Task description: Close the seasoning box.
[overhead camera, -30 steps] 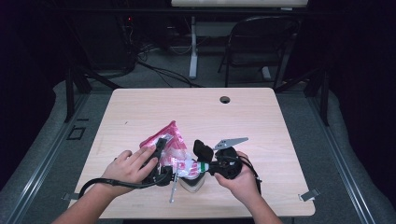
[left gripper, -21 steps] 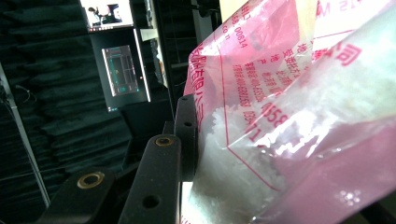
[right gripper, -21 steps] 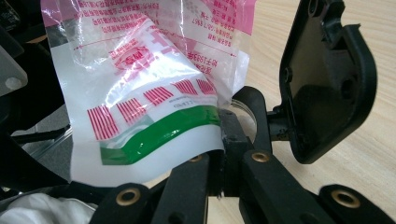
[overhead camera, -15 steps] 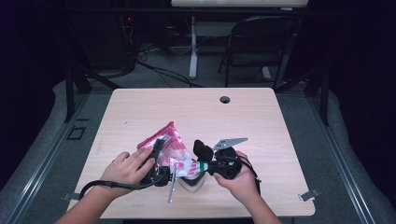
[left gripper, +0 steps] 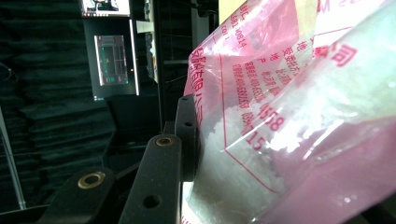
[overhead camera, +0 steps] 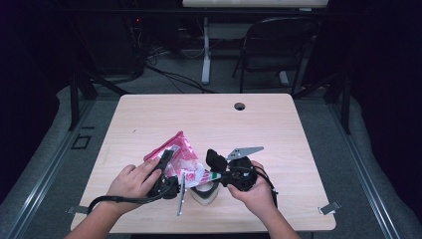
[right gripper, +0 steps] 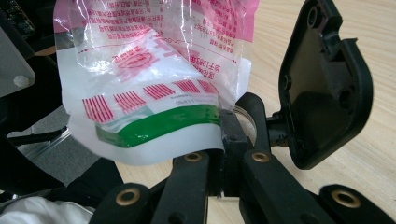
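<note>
The bench [overhead camera: 209, 119] has a light wood-grain top with a round cable hole [overhead camera: 240, 106] near its far edge. Grey carpet [overhead camera: 50, 149] covers the floor. A black folding chair [overhead camera: 278, 45] stands at upper right; cables [overhead camera: 164, 74] trail at upper centre. Surroundings are dark.

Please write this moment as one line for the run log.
left gripper: shut on pink bag | right gripper: shut on bag edge | table: bag lifted
</note>
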Motion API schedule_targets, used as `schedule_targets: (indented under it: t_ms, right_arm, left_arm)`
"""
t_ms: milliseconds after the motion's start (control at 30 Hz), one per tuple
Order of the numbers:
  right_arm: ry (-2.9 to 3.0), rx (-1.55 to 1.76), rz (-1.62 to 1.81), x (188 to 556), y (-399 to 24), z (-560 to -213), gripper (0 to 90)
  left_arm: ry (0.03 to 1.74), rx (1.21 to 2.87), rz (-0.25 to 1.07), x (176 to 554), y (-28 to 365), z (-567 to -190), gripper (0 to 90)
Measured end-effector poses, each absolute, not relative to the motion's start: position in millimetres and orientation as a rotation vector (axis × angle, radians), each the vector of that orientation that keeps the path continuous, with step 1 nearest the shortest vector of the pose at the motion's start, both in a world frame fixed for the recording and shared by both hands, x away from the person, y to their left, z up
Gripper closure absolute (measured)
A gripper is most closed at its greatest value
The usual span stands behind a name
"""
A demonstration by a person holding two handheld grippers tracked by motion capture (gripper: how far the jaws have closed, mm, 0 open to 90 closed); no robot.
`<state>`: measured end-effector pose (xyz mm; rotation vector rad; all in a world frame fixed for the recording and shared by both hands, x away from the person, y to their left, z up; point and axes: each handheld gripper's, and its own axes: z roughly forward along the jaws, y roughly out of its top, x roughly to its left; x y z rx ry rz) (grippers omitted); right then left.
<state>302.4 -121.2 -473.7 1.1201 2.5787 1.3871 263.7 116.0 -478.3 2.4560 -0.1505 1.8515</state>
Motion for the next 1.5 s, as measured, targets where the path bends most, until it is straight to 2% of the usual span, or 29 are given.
schedule_targets:
  t_ms: [800, 1200, 1500]
  right_arm:
    - [2.58, 1.104, 1.38, 300.9, -115.4, -475.4, 90.0]
    - [2.548, 1.074, 1.441, 296.5, -115.9, -467.0, 89.1]
    - [2.522, 1.054, 1.458, 294.5, -114.3, -463.8, 81.7]
  left_arm:
    - [0.076, 2.426, 1.74, 263.8, 127.0, -490.5, 75.9]
    - [0.2, 2.415, 1.612, 267.2, 133.6, -494.6, 76.3]
    - [0.283, 2.397, 1.533, 270.1, 137.1, -495.3, 76.6]
